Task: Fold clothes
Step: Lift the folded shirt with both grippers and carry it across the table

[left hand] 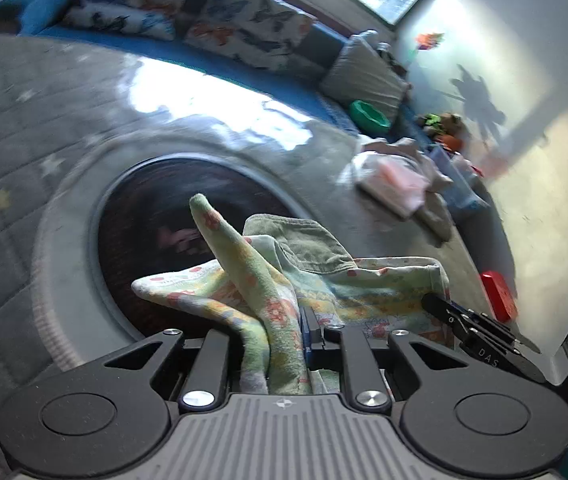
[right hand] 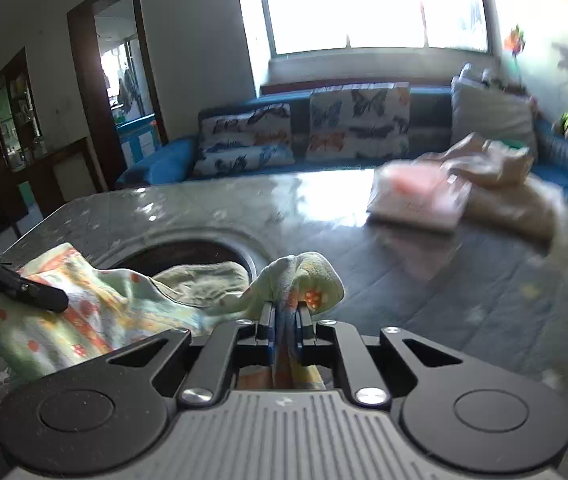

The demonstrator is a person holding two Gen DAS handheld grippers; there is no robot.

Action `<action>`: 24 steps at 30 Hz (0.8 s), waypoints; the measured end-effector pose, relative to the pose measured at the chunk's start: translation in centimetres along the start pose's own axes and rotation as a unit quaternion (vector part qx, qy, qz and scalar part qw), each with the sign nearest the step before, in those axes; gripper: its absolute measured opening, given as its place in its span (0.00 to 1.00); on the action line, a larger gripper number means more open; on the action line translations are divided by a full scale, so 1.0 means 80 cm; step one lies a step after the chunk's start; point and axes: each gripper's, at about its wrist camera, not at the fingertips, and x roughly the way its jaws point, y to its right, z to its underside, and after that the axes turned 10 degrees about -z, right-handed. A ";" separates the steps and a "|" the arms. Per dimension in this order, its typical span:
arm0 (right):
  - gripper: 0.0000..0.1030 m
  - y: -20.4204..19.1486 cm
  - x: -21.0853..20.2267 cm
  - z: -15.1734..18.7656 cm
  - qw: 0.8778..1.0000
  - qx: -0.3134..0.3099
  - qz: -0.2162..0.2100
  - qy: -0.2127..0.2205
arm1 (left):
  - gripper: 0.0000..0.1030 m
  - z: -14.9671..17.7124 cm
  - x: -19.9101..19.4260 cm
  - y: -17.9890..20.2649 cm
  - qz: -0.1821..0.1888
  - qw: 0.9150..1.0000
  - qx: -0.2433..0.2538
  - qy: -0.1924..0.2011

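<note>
Left gripper pinching bunched fold of floral garment, cloth running up between jaws. Garment slung across to right gripper, pressed together on other bunched corner (likely two-point hold to lift and spread before folding). Garment hangs between both tools, over dark round hole in grey table, green lining showing. Right of it, well apart: folded pink piece and beige heap, probably done pile. Views motion-blurred; whether cloth touches table unclear.
</note>
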 end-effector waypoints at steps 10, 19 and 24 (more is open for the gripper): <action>0.08 0.029 -0.092 -0.029 0.996 -0.028 0.075 0.043 | 0.12 -0.012 0.031 0.098 0.051 0.997 0.060 -0.005; 0.08 0.082 -0.142 -0.039 0.988 -0.029 0.144 0.054 | 0.12 -0.021 0.066 0.189 0.070 0.991 0.113 -0.016; 0.08 0.113 -0.143 -0.026 0.986 -0.014 0.162 0.045 | 0.12 -0.016 0.088 0.218 0.071 0.989 0.131 -0.024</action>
